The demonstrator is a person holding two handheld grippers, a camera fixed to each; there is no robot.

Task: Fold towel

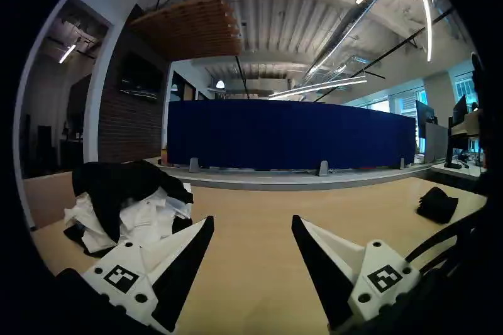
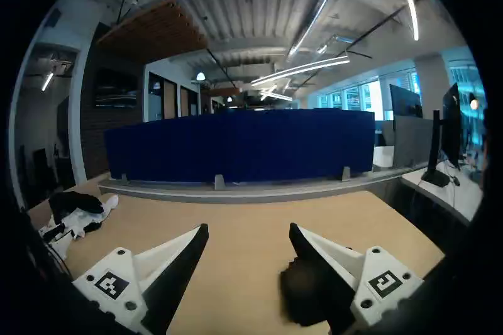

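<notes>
In the left gripper view, the left gripper [image 1: 252, 222] hangs over the wooden table [image 1: 251, 253] with its two fingers spread wide and nothing between them. Bare tabletop shows through the gap. A heap of black and white towels [image 1: 122, 206] lies crumpled on the table just beyond the finger on the left of this view, with the black cloth draped over the white. Well apart from the heap, near the table's edge on the right of the view, sits a small dark towel [image 1: 437, 204], bundled into a compact lump.

In the right gripper view, the right gripper [image 2: 248, 229] is likewise wide open and grips nothing. The dark towel [image 2: 302, 291] lies on the table [image 2: 245, 234] low in the view, partly hidden behind the finger on the right; whether that finger touches it cannot be told. The heap of towels [image 2: 75, 212] lies far off at the table's left edge.

A long blue partition [image 1: 283, 134] stands upright along the far side of the table, and a monitor [image 2: 449, 127] stands on the neighbouring desk to the right
</notes>
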